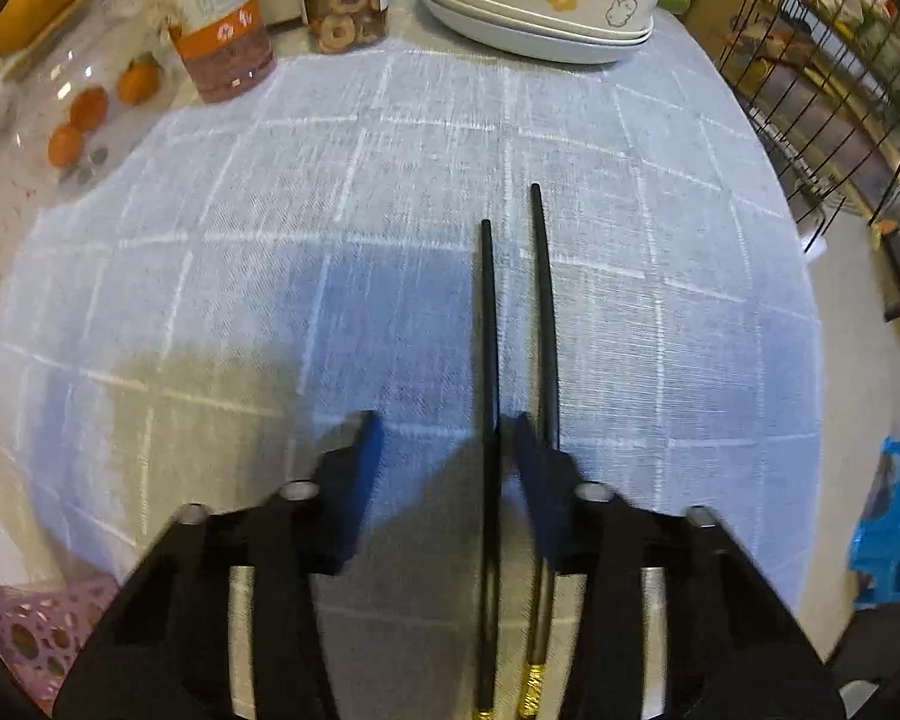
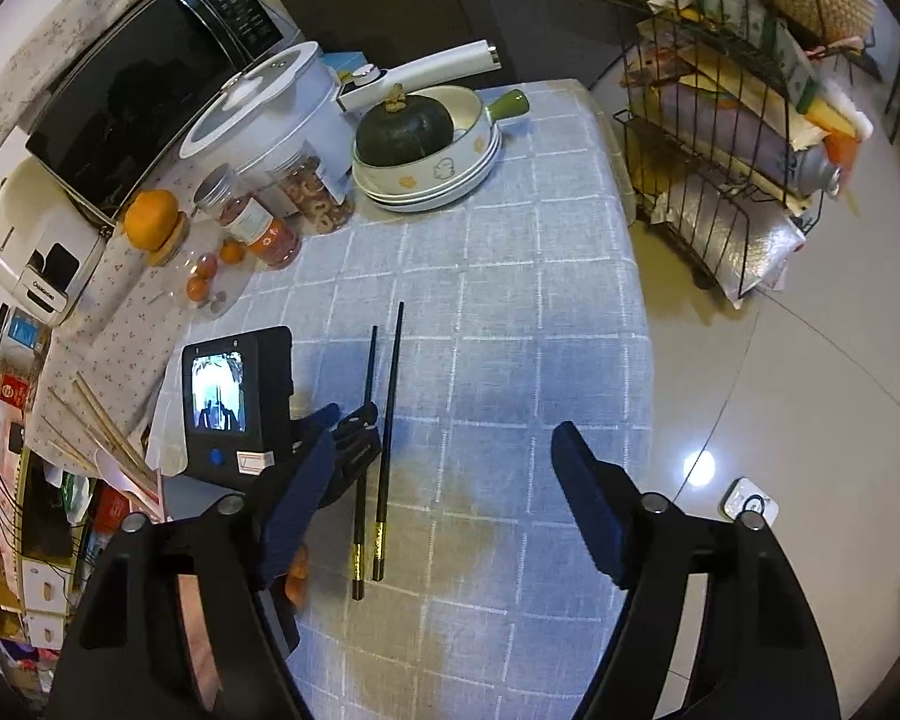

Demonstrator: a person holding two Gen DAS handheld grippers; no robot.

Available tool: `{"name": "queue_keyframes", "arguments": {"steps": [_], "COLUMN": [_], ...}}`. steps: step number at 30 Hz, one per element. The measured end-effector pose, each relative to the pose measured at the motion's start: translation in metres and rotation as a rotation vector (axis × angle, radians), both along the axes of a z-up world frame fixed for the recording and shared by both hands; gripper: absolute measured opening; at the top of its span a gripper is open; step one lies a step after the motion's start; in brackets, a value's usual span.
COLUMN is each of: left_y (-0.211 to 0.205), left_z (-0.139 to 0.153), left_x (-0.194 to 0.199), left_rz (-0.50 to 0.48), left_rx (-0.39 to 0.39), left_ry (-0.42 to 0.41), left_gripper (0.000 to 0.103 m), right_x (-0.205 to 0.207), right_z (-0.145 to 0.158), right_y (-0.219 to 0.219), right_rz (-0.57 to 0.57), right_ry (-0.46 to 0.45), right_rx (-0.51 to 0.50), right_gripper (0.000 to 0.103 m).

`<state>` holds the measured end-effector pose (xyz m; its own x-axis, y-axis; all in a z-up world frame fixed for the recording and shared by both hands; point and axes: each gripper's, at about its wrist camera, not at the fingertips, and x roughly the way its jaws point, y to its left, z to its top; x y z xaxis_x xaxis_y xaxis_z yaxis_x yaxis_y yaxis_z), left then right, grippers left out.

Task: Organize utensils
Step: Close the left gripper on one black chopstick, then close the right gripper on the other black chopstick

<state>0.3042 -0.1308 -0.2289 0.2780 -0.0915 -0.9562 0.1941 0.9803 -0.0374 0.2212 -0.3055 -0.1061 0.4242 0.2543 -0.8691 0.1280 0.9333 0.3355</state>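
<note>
Two slim black chopsticks (image 2: 384,420) with gold bands at their near ends lie side by side on the woven, white-gridded blue tablecloth (image 2: 510,312), well in from its rounded right edge. The left gripper (image 1: 444,438) is down over them, pads apart; one stick between the pads, the other under the right pad. The right gripper (image 2: 444,456) hangs apart, empty, over bare cloth to their right

A coarse-woven pale blue checked cloth (image 1: 390,180) covers the table. The two slim black chopsticks (image 2: 384,420) look smooth and faintly glossy, with shiny gold bands. The stacked cream ceramic dishes (image 1: 528,30) are glazed; the black wire rack (image 2: 720,150) is thin metal.
</note>
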Motion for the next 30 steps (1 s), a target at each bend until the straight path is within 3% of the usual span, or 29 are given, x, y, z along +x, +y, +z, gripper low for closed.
{"name": "queue_keyframes", "arguments": {"steps": [1,3,9,19,26,30], "left_y": [-0.001,-0.001,0.021,0.066,0.074,0.082], "left_z": [0.001,0.001,0.009,0.087,0.11,0.116], "left_x": [-0.002,-0.003,-0.011,-0.065,-0.091,-0.097], "left_rz": [-0.006,-0.009,0.031,0.033,0.041,0.054], "left_rx": [-0.011,-0.006,-0.092,-0.207,-0.249,-0.268], "left_ry": [0.001,0.008,0.006,-0.192,-0.298,-0.306], "left_gripper": [0.011,0.005,0.004,0.004,0.004,0.004], "right_x": [0.001,0.002,0.01,0.038,0.054,0.06], "right_z": [0.0,-0.003,-0.021,-0.06,-0.097,-0.113], "right_y": [0.0,-0.001,0.006,0.027,0.059,0.075], "right_rz": [-0.002,-0.007,0.024,0.066,0.129,0.153], "right_ry": [-0.002,0.002,0.053,0.145,0.193,0.215], "right_rx": [0.002,0.011,0.032,0.084,0.106,0.09], "right_gripper": [0.071,0.068,0.054,0.042,0.033,0.03]}}
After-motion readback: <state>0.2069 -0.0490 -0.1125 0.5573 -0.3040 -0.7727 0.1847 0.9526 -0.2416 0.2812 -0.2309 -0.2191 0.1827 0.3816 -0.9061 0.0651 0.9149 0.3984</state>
